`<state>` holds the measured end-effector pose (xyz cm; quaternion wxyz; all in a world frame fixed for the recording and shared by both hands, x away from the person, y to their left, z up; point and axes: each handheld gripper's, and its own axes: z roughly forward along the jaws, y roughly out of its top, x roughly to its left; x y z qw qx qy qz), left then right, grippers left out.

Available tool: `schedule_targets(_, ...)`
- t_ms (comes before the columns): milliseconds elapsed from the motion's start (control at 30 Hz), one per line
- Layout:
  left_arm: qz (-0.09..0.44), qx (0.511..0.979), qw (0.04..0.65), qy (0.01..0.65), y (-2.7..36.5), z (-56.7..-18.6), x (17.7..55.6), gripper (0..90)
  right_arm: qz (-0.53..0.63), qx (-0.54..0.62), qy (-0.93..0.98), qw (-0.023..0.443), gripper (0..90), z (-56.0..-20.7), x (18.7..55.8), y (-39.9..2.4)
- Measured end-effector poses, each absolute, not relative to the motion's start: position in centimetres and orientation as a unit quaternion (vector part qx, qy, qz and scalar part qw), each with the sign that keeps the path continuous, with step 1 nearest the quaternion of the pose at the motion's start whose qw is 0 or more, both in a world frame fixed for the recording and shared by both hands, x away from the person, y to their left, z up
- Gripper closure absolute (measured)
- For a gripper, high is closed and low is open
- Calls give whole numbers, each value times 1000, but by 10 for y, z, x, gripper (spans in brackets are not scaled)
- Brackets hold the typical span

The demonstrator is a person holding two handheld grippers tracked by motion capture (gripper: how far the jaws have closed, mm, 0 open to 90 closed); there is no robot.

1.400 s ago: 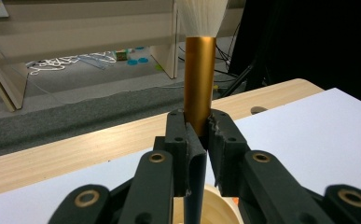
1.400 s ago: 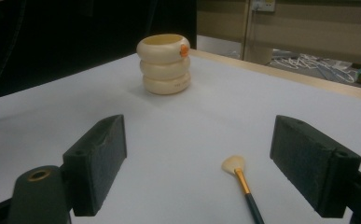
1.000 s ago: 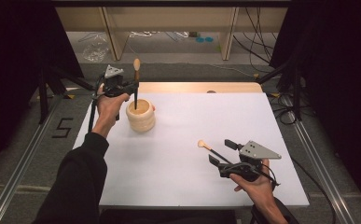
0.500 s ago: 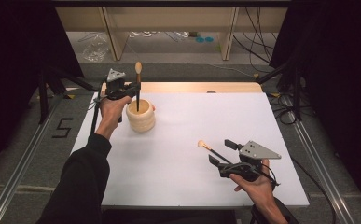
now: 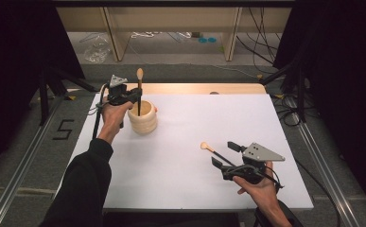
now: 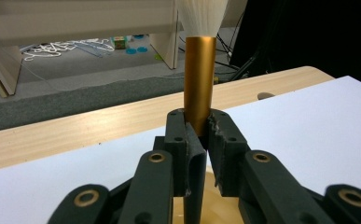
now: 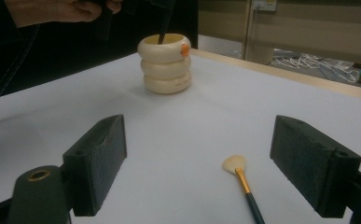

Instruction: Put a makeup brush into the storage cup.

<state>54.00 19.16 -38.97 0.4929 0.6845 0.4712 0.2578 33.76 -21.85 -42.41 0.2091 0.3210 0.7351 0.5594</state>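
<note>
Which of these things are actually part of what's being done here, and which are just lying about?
Part of the job:
- brush clamped upright in the left gripper
- cream holder below it
- second brush lying on the white table, before the open right gripper

Lying about:
- cables and blue bits on the floor beyond

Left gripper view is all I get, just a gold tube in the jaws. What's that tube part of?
Observer: A makeup brush, held upright by the left hand-held gripper, bristles on top.
Operator: What's under it?
Observer: A cream ribbed pot; the brush's dark handle goes down into it.
Operator: Is there another brush?
Observer: Yes, a second brush lies flat on the white table.
Operator: Is anyone grabbing it?
Observer: No. The right hand-held gripper is open, its jaws either side of it.
</note>
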Motion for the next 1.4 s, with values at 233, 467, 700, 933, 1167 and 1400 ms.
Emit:
schedule_targets(233, 253, 687, 487, 476, 194, -397, 539, 783, 557, 319, 737, 209, 196, -424, 337, -219)
schedule_targets(467, 247, 690, 483, 479, 195, -403, 538, 783, 559, 320, 736, 210, 196, -424, 338, -218)
schedule_targets(700, 241, 698, 476, 477, 196, -407, 538, 780, 558, 319, 736, 210, 196, -424, 338, -218)
schedule_targets(933, 242, 708, 454, 483, 198, -405, 535, 662, 558, 320, 736, 210, 196, -424, 338, -218)
schedule_targets(1167, 247, 708, 455, 480, 203, -398, 529, 524, 557, 326, 737, 200, 197, -424, 337, -218)
schedule_targets(1400, 242, 714, 455, 474, 203, -393, 521, 455, 557, 321, 737, 209, 196, -424, 337, -219)
